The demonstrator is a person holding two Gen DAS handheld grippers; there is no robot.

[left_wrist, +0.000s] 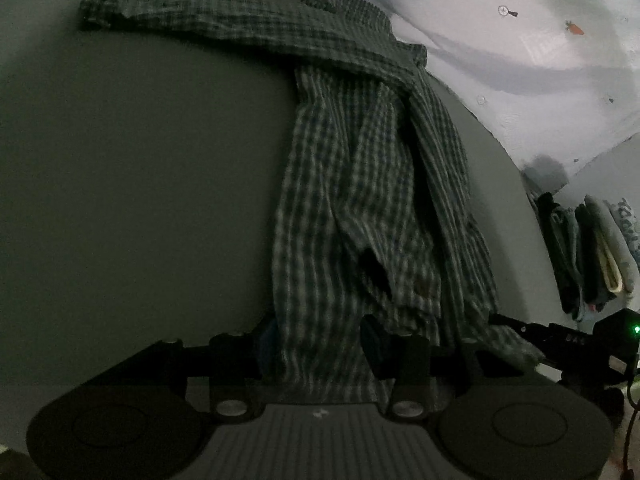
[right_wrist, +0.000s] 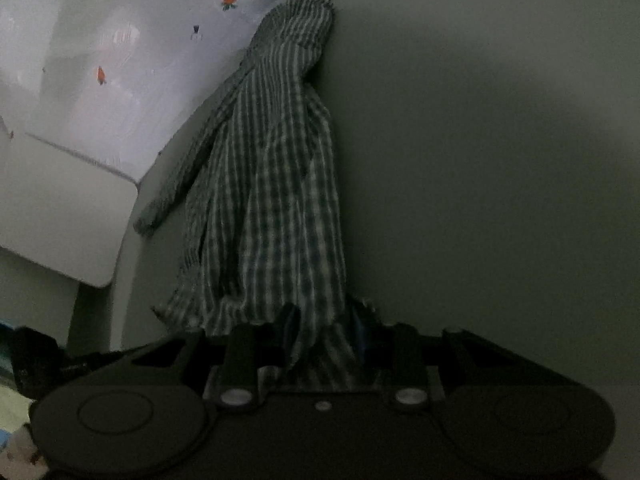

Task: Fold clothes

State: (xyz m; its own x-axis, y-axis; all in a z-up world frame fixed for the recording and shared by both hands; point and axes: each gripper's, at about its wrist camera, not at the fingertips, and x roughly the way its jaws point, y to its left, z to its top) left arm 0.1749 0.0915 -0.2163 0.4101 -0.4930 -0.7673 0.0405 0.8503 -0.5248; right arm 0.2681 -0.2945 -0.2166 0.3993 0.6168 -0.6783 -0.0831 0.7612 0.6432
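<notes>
I see the left gripper clenched on the near edge of the checked shirt. The fabric runs forward from its fingers across the grey table, with one sleeve stretched off to the far left. The right gripper likewise grips the shirt, bunched between its fingers. A carrot-print sheet lies ahead and left of the right gripper.
</notes>
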